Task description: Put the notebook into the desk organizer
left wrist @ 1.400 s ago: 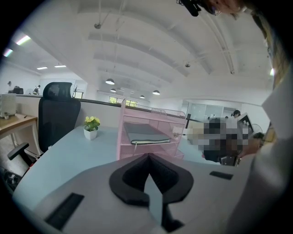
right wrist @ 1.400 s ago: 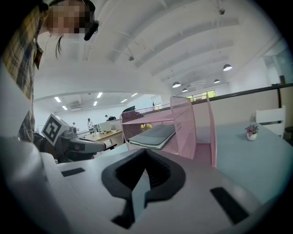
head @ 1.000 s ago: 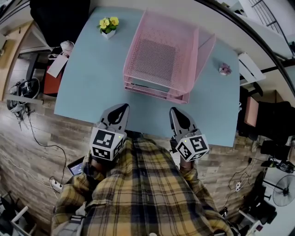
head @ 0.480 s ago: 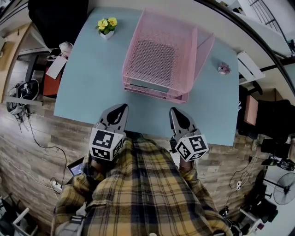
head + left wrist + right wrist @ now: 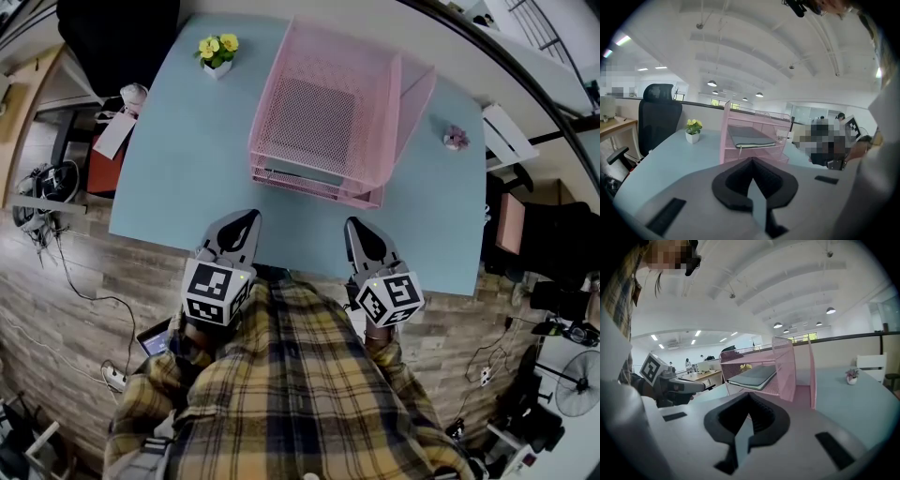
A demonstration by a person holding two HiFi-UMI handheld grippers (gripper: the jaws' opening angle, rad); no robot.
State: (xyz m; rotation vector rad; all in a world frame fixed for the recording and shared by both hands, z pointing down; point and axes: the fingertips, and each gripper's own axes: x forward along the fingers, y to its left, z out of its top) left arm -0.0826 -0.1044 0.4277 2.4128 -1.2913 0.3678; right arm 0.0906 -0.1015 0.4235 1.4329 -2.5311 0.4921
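A pink mesh desk organizer (image 5: 328, 112) stands on the light blue desk (image 5: 187, 159), also seen as the organizer (image 5: 754, 136) and the organizer (image 5: 787, 366). A dark grey notebook (image 5: 750, 137) lies flat on its middle shelf; the notebook (image 5: 754, 376) shows from the other side too. My left gripper (image 5: 246, 219) and right gripper (image 5: 357, 228) hover side by side at the desk's near edge, both shut and empty, well short of the organizer. The left gripper (image 5: 751, 161) and the right gripper (image 5: 749, 397) show jaws closed together.
A small pot of yellow flowers (image 5: 219, 52) stands at the desk's far left, a small pink plant (image 5: 457, 140) at the right. A black chair (image 5: 658, 117) sits left of the desk. Cables and boxes lie on the wood floor (image 5: 56, 281).
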